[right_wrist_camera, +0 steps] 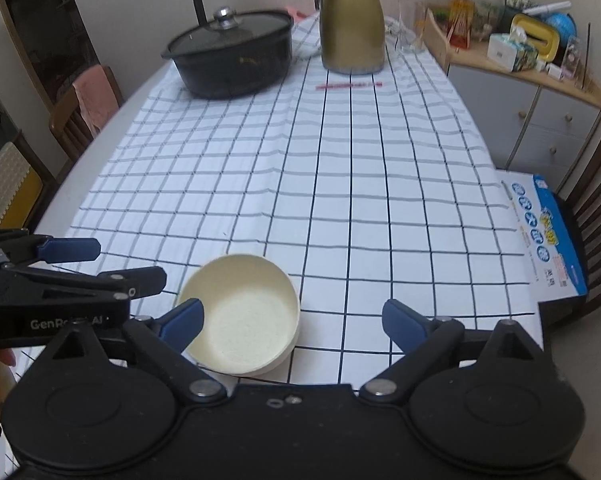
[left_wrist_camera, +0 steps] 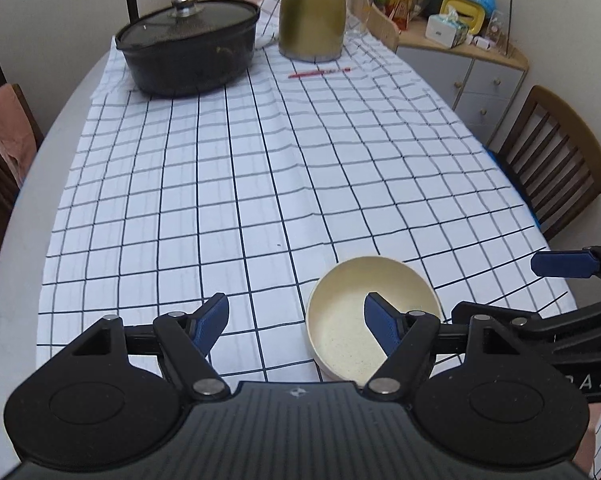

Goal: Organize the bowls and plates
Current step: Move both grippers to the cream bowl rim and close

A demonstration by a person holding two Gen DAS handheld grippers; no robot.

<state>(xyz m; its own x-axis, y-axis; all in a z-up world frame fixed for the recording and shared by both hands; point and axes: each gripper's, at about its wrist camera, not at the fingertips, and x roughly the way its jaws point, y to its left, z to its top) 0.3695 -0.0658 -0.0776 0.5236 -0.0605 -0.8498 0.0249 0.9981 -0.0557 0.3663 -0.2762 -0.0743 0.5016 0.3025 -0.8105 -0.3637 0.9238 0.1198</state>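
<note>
Left wrist view: we see one cream bowl (left_wrist_camera: 370,320) alone, near edge of the table (left_wrist_camera: 20,216).
Left gripper (left_wrist_camera: 296,320): jaws wide, we hold nothing.
Right gripper (right_wrist_camera: 290,322): jaws wide, we hold nothing.
Progress: no plates visible; we cannot tell what remains.

The wide middle of the checked cloth (left_wrist_camera: 260,184) lies bare, open to a gripper from the near edge up to the far end. There a black lidded pot (left_wrist_camera: 188,48) blocks the far left and a gold jug (left_wrist_camera: 312,12) the far middle, a red pen (left_wrist_camera: 318,72) just before it. Near, only a cream bowl (right_wrist_camera: 240,316) stands. A blue box (right_wrist_camera: 548,236) lies off the cloth's right edge.
</note>
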